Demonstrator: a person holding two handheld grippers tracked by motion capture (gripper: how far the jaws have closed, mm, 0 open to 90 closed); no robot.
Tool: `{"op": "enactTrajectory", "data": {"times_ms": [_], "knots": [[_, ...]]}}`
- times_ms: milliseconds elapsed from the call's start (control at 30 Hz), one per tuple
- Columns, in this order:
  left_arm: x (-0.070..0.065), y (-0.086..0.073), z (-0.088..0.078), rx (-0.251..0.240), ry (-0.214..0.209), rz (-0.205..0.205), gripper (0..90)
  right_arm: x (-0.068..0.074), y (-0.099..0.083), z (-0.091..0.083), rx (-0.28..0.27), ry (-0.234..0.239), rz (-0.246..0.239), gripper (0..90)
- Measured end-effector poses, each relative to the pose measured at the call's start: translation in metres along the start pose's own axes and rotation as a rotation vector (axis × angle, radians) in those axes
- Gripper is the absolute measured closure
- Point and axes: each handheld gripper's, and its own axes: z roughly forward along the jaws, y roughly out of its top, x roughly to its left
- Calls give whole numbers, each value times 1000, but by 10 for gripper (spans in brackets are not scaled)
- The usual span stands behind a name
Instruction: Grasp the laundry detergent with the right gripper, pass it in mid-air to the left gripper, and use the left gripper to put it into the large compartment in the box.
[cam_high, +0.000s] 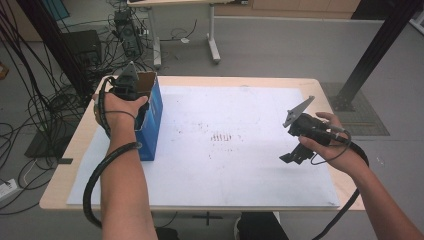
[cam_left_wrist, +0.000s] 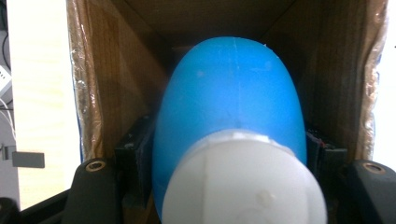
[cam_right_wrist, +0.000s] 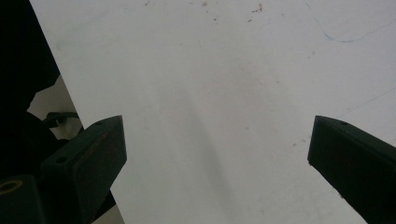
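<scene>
Left gripper (cam_left_wrist: 229, 154) clamps blue bottle (cam_left_wrist: 231, 107) inside cardboard box (cam_high: 150, 117) — likely depositing; release next. Right gripper (cam_right_wrist: 217, 154) wide, empty.

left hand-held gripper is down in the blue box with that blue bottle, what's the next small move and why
Probably lower it a little further, then open. The left hand-held gripper is shut on the blue bottle, white cap toward the camera, already between the cardboard walls of the blue box, whose floor is hidden. The right hand-held gripper hangs open over the white mat, carrying nothing.
</scene>
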Motion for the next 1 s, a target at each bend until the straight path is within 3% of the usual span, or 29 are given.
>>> {"op": "enactTrajectory", "data": {"times_ms": [667, 833, 933, 1000], "knots": [[-4, -3, -30, -27, 37, 41, 308, 5, 5, -8, -11, -13, -12, 44], [-4, -9, -50, -27, 62, 69, 288, 7, 6, -11, -14, -15, -14, 44], [-4, -11, -56, -37, 63, 74, 283, 7, 6, -11, -13, -14, -13, 45], [-4, -14, -69, -55, 55, 86, 277, 6, 5, -11, -8, -14, -8, 45]]}}
